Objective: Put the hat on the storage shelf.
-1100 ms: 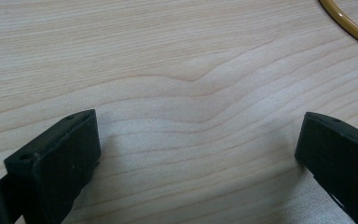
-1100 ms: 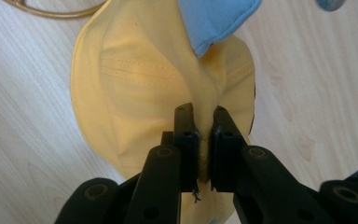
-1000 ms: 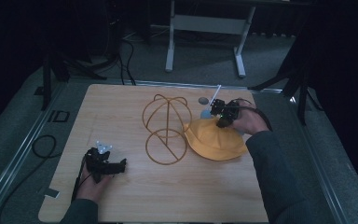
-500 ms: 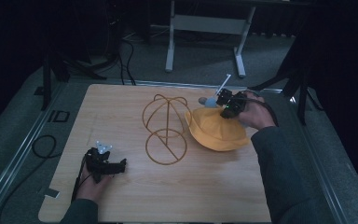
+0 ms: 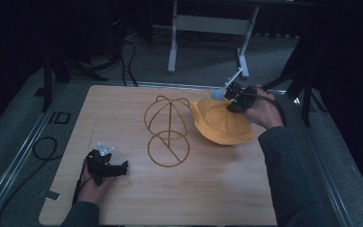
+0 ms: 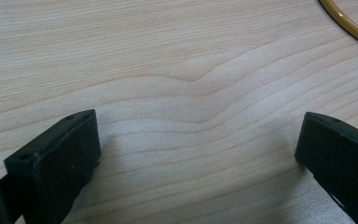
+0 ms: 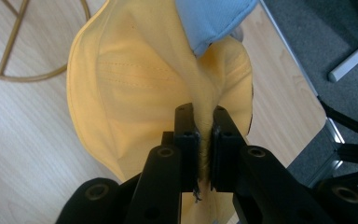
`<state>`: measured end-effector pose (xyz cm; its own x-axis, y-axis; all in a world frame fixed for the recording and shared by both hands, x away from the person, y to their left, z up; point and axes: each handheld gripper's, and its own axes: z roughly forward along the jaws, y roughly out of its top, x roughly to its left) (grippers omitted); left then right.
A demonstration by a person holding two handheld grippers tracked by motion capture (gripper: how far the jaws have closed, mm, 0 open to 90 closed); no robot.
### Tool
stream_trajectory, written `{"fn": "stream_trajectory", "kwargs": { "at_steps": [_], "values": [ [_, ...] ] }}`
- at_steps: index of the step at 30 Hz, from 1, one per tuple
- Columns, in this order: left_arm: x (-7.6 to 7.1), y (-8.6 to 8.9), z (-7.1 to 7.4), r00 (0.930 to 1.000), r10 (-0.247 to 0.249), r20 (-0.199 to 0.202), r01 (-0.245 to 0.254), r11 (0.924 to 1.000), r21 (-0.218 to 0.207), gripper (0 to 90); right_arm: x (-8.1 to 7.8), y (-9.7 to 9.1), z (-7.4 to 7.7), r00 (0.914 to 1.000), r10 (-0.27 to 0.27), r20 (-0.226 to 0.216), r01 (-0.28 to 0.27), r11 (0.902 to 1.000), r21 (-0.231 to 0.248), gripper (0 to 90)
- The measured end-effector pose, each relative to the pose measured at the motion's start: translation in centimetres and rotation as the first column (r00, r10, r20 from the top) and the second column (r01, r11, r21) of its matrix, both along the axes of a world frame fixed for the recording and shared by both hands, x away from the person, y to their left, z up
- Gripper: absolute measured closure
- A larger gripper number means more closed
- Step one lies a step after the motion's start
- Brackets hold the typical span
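Note:
A yellow cloth hat [image 5: 220, 125] with a pale blue part [image 5: 216, 94] hangs lifted at the table's back right, its lower edge near the wood. My right gripper [image 5: 231, 100] is shut on a fold of the hat [image 7: 135, 84], the cloth pinched between its black jaws. A gold wire hat stand [image 5: 168, 127] with a ring base stands at the middle of the table, just left of the hat. At the front left, my left gripper [image 5: 118, 168] rests low on the table [image 5: 123, 198], open with bare wood [image 6: 191, 93] between its jaws.
A curve of the stand's ring [image 6: 349, 23] crosses the top right corner of the left gripper view. A white-legged frame [image 5: 208, 28] stands on the floor beyond the table. Cables [image 5: 42, 146] lie on the floor at the left. The table's right edge [image 7: 279, 70] runs close to the hat.
My right gripper has risen with the hat and moved slightly right and back, pulling the cloth up off the table. The left gripper has stayed where it was.

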<state>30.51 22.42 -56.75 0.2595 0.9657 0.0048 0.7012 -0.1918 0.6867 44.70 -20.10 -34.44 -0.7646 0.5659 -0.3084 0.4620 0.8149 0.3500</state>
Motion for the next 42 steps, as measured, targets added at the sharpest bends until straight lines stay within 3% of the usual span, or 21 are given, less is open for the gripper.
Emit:
{"fn": "stream_trajectory", "kwargs": {
  "at_steps": [9, 20, 31, 42],
  "values": [
    [0.0, 0.0, 0.0, 1.0, 0.0, 0.0, 0.0, 1.0, 0.0, 0.2, -0.2, -0.4, 1.6, 0.9982, -0.006, 0.06, 0.003, 0.9992, 0.041, 84.4],
    [0.0, 0.0, 0.0, 1.0, 0.002, 0.001, -0.002, 1.0, -0.002, 0.2, -0.7, -1.3, 3.8, 0.9947, 0.009, 0.102, -0.017, 0.9965, 0.082, 84.3],
    [0.0, 0.0, 0.0, 1.0, 0.001, 0.0, -0.001, 1.0, -0.001, 0.2, -1.6, -2.1, 5.4, 0.99, 0.052, 0.131, -0.063, 0.9943, 0.085, 84.4],
    [0.0, 0.0, 0.0, 1.0, 0.001, -0.002, -0.001, 1.0, -0.002, 0.2, -2.3, -2.6, 6.8, 0.9855, 0.094, 0.142, -0.111, 0.9863, 0.122, 84.4]
  ]
}}
